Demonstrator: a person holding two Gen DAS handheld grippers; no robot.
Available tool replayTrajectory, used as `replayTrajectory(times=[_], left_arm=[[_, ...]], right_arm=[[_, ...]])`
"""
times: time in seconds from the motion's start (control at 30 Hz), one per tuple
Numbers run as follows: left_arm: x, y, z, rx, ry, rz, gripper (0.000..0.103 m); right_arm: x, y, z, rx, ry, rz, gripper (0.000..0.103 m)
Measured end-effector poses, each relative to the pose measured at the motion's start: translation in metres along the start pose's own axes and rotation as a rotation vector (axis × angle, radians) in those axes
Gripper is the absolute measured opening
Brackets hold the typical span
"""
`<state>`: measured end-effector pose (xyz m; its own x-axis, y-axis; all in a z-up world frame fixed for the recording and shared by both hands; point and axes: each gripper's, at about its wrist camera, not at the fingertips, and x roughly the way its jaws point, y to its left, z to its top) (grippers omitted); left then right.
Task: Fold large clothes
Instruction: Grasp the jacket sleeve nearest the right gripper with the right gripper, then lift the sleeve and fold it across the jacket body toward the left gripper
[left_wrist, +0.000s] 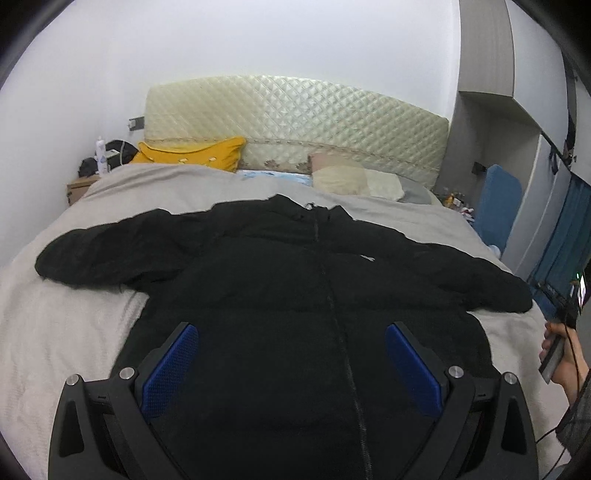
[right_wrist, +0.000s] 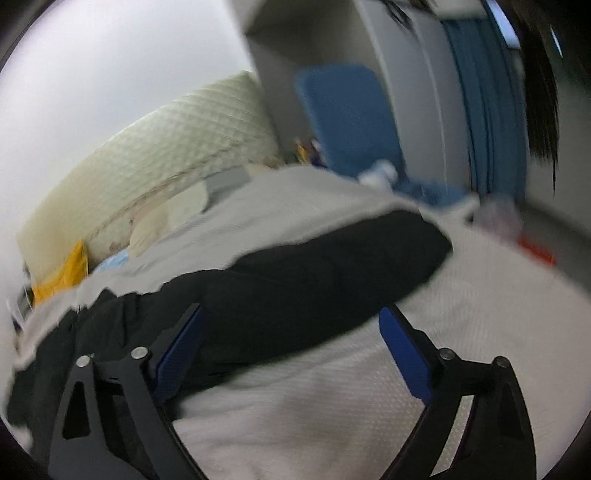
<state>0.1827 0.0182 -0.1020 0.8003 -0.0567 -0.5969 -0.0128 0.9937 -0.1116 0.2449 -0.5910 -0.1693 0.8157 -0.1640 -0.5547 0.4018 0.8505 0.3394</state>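
**Black jacket spread flat on a bed**

Blue-padded jaws of the left gripper stand wide apart above the hem of one black jacket, gripping nothing. One jacket lies face up on the grey bedspread, zip running from hem to collar toward the quilted headboard, two sleeves stretched sideways. One yellow pillow and one cream pillow rest beneath the headboard. Right gripper, released, hovers beside one sleeve; a hand shows at far right.

Black jacket, grey bedspread, yellow pillow, cream quilted headboard
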Motion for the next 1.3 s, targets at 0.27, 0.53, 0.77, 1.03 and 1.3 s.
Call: replayTrajectory(times=[0.27, 0.53, 0.77, 1.03, 1.3], left_arm=[[0.027, 0.009, -0.008, 0.008, 0.037, 0.022, 0.102], [0.067, 0.015, -0.007, 0.013, 0.050, 0.029, 0.102], [0.096, 0.030, 0.007, 0.014, 0.055, 0.052, 0.102], [0.096, 0.043, 0.014, 0.004, 0.051, 0.147, 0.102], [0.076, 0.047, 0.023, 0.060, 0.031, 0.160, 0.102]], right_arm=[[0.067, -0.104, -0.017, 0.379, 0.108, 0.072, 0.085], [0.114, -0.146, 0.001, 0.498, -0.015, 0.059, 0.079], [0.139, -0.156, 0.026, 0.484, -0.027, 0.076, 0.032], [0.097, -0.122, 0.062, 0.319, -0.124, -0.049, 0.004], [0.012, -0.059, 0.135, 0.190, -0.216, 0.016, 0.003]])
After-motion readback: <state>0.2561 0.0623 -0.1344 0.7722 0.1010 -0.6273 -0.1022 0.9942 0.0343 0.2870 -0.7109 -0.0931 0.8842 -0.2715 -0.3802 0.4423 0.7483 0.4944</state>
